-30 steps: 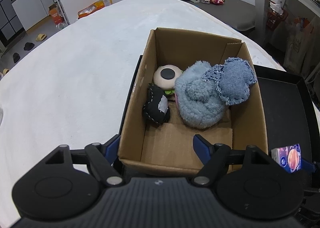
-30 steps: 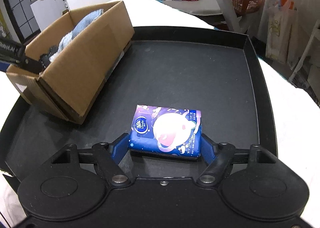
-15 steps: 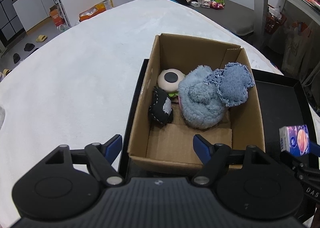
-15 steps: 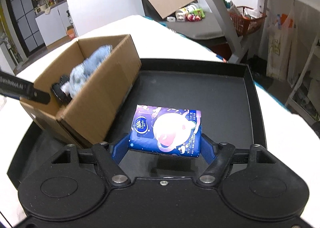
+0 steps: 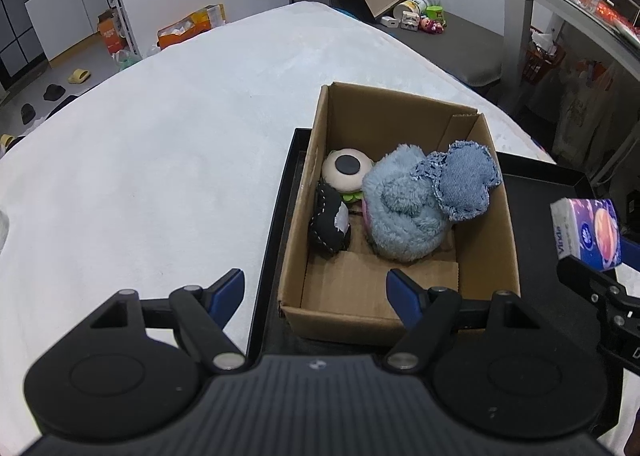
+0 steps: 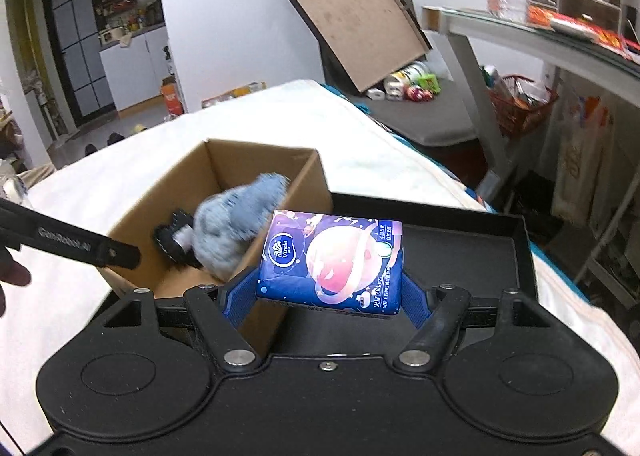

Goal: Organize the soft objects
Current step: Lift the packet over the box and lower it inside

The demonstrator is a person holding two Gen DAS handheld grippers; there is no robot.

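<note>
Right fingers clamp the tissue pack (hiding box contents); left fingers spread apart.

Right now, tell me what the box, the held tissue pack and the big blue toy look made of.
Cardboard box: brown corrugated cardboard, matte, with creased flaps. Tissue pack in the right gripper: glossy printed plastic film, probably over paper tissues. Blue plush toy: fuzzy fleece, with a frayed denim-like patch.

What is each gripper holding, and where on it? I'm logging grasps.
The right gripper clamps the tissue pack by its two short ends. The left gripper is open and holds nothing.
</note>
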